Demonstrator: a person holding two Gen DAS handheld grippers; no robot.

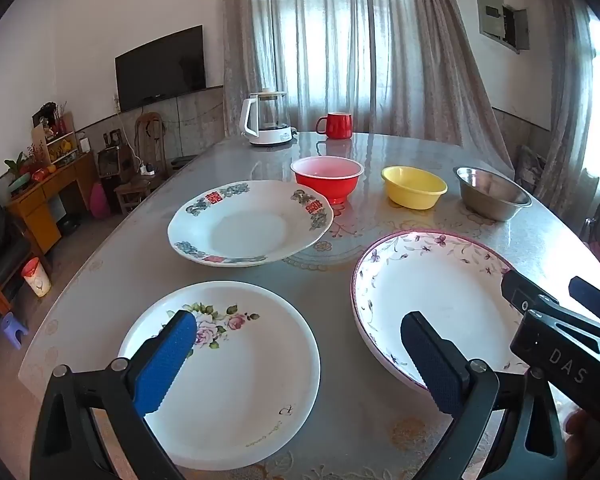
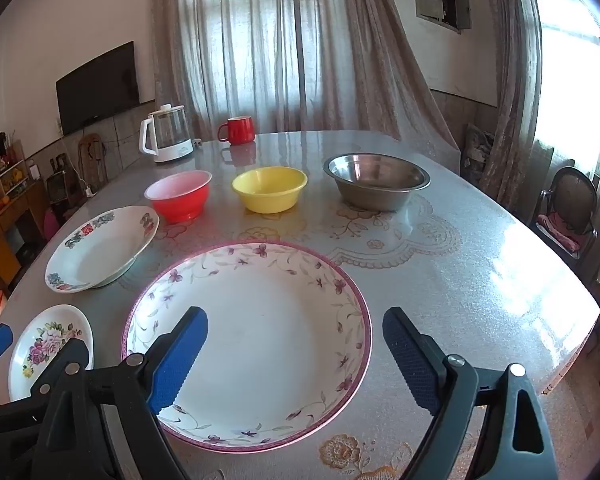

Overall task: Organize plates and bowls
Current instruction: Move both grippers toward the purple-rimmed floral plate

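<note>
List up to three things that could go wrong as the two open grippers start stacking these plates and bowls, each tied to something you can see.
1. The purple-rimmed plate is wide and glossy; the right gripper could lose its rim.
2. The glossy table may let plates slide when nudged.
3. The left gripper works close beside the right one over the rose plate; they might collide.

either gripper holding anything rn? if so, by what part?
Nothing held. Left gripper and right gripper both stand open above the table, empty; the white rose-print plate and purple-rimmed floral plate lie untouched.
</note>
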